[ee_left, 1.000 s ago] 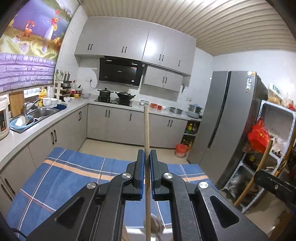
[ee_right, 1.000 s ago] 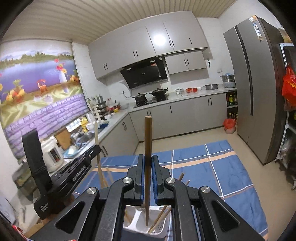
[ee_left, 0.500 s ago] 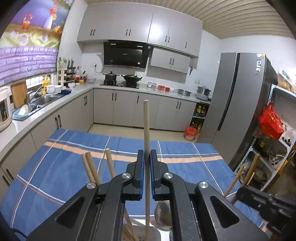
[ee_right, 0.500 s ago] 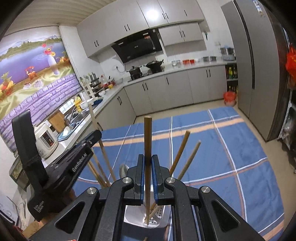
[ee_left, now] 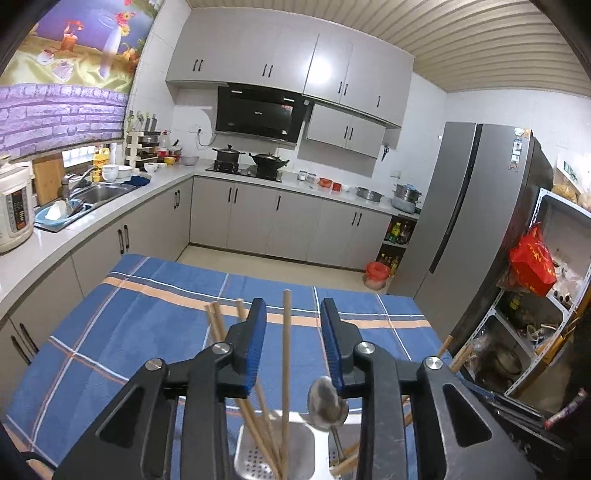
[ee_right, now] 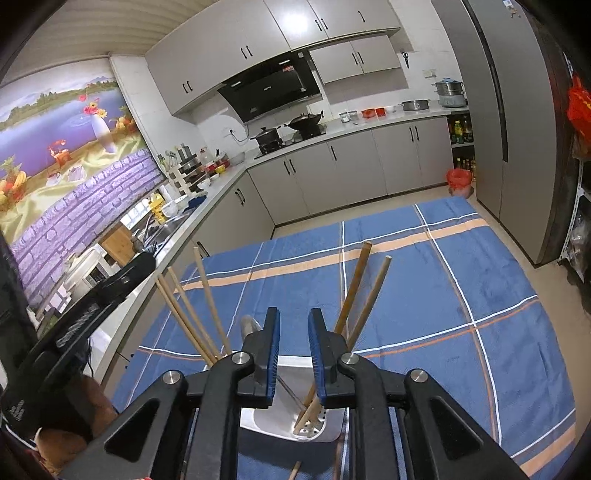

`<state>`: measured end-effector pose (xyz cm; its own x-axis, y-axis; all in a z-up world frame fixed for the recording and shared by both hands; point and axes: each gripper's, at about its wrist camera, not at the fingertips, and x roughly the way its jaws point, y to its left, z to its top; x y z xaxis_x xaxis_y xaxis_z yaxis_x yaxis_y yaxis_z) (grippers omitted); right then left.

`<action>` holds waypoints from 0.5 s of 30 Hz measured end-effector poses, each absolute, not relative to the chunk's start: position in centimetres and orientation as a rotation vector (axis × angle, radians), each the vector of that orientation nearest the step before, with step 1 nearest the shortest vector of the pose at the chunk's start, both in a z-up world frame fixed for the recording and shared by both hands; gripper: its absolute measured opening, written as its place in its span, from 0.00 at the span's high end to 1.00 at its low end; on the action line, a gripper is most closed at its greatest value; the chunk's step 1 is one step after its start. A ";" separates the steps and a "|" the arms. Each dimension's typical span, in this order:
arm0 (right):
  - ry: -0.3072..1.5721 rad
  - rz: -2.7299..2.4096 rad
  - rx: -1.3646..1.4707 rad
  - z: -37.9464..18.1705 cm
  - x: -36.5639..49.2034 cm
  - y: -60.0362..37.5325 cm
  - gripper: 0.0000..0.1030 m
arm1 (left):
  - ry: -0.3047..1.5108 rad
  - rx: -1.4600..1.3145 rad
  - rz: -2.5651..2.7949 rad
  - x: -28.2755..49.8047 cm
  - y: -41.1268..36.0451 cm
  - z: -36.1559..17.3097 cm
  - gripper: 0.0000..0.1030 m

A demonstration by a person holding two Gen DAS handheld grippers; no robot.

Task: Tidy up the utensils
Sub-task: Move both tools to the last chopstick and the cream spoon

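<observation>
- A table covered by a blue plaid cloth with white and orange stripes stretches ahead of both grippers.
- A white perforated utensil holder stands on the cloth, right under the right gripper's fingers.
- A wooden stick lies on the cloth below that holder, partly hidden.

Even, fairly bright indoor light fills both views. Glare blooms on the glossy grey upper cabinet doors near 12 o'clock. Fisheye bending curves the edges, corners go black, and focus stays mostly sharp.
</observation>
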<state>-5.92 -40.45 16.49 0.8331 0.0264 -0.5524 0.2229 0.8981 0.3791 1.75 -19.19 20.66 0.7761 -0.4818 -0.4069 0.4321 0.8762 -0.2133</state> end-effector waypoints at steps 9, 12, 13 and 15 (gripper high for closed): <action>0.520 -0.116 0.455 19.0 -11.2 -40.9 0.64 | 0.465 -0.111 -0.436 -3.5 -14.1 22.0 0.51; 0.547 -0.148 0.438 18.6 -14.5 -41.3 0.57 | 0.504 -0.083 -0.423 -5.5 -12.8 21.0 0.50; 0.564 -0.159 0.436 18.1 -15.4 -41.6 0.57 | 0.516 -0.074 -0.420 -5.9 -12.6 20.7 0.50; 0.625 -0.195 0.434 16.2 -17.8 -42.3 0.56 | 0.570 -0.041 -0.421 -7.2 -12.3 19.2 0.50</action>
